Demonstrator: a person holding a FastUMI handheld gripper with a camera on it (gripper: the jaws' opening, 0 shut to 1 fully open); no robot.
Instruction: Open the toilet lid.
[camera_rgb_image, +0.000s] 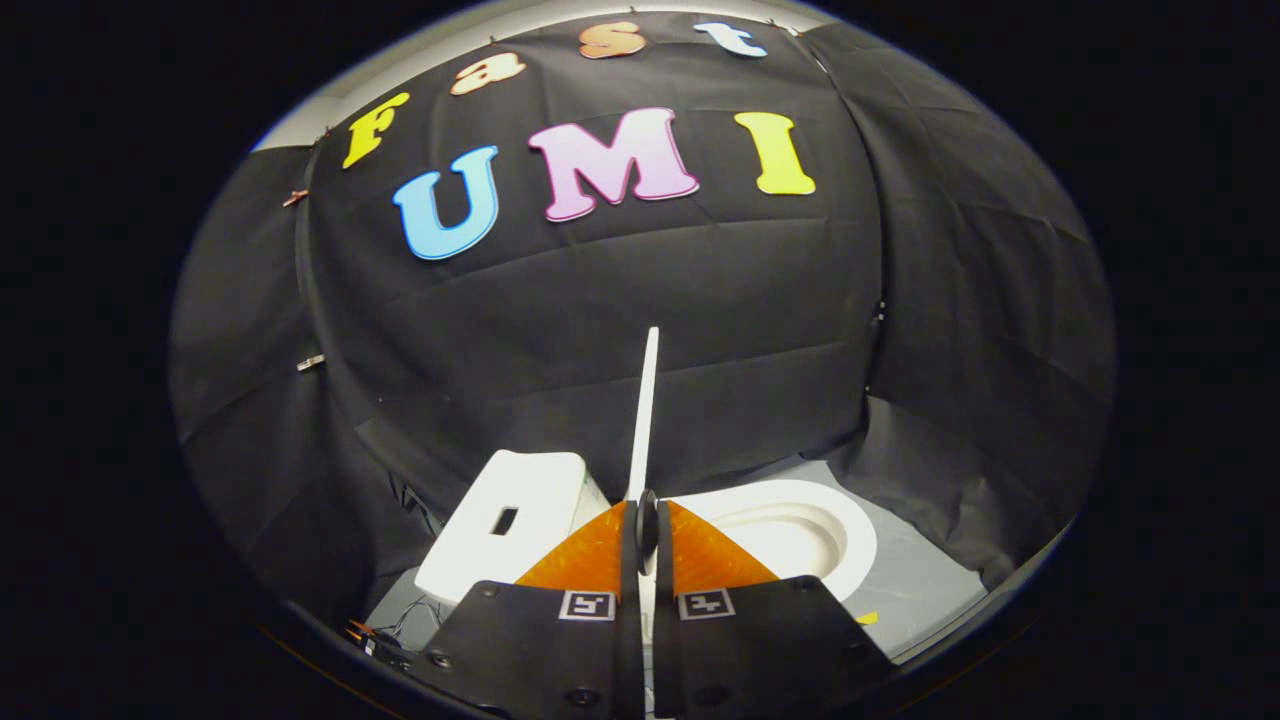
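The white toilet lid (645, 420) stands upright and edge-on, rising straight up from between my fingers. My gripper (647, 525) is shut on the lid's lower edge, both fingers pressed against its two faces. To the right of the lid lies the white toilet seat (850, 535) with the open bowl (790, 535) inside it. To the left of the lid sits the white tank (510, 530) with a small dark slot in its top.
Black cloth walls close in behind and on both sides of the toilet. A grey floor (920, 590) lies right of the seat, with a small yellow mark (866, 618) on it. Loose wires (400, 625) lie beside the tank at the left.
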